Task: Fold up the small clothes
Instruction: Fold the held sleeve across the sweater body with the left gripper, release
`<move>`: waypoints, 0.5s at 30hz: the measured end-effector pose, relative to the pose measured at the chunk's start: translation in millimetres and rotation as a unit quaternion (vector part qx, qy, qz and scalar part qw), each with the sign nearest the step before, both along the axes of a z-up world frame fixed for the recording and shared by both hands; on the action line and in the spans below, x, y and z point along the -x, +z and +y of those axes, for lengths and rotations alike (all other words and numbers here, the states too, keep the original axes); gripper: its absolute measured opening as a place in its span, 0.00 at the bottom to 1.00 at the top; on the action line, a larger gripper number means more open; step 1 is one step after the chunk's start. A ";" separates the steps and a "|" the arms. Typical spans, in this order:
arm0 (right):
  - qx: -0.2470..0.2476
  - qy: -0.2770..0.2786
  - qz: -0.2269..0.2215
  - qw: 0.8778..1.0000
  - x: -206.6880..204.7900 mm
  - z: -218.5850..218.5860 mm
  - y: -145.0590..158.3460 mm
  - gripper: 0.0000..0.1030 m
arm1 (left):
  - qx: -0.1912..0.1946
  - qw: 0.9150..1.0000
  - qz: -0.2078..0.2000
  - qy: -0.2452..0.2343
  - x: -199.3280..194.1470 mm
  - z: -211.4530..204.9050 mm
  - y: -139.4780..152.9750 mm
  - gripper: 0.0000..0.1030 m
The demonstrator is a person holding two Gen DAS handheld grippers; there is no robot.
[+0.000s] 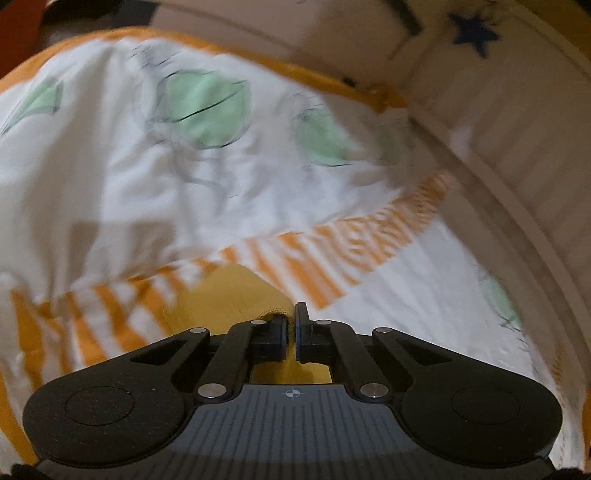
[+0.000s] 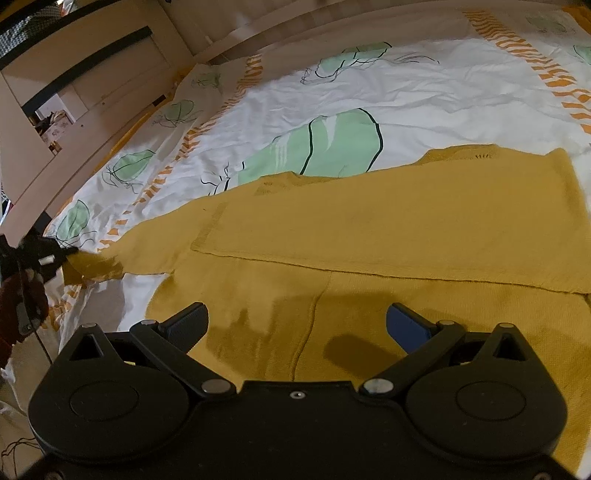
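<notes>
A mustard-yellow knitted garment (image 2: 406,229) lies flat on the bed, with one part folded over its middle. Its long sleeve (image 2: 147,240) stretches out to the left. My left gripper (image 1: 291,317) is shut on the yellow sleeve end (image 1: 229,295) and holds it a little above the sheet. In the right wrist view the same gripper (image 2: 61,258) shows at the far left edge, pinching the sleeve tip. My right gripper (image 2: 295,325) is open over the garment's near edge, with only flat fabric below its fingers.
The bedsheet (image 2: 332,92) is white with green leaf prints and orange striped bands. A pale wooden bed rail (image 1: 498,184) curves along the right of the left wrist view. Cream furniture (image 2: 92,110) stands beyond the bed's left side. A star-printed cloth (image 1: 472,33) lies at the top right.
</notes>
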State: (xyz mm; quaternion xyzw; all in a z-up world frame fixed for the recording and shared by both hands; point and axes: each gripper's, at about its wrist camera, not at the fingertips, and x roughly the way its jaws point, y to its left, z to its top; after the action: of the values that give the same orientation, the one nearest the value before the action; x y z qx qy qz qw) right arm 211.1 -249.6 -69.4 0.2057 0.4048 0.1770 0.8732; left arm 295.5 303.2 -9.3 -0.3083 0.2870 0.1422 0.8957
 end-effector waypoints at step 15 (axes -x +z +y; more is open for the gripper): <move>0.002 -0.010 0.002 1.000 -2.2 -6.8 2.0 1.00 | -0.024 0.986 -0.066 -0.152 -27.2 -140.9 45.1 0.03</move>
State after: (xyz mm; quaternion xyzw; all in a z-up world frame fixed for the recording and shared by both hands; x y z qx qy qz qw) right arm 213.3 -256.3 -67.4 0.2086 0.4044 0.1672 0.8746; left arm 322.6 162.4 35.8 -0.2482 0.2671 -0.0097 0.9311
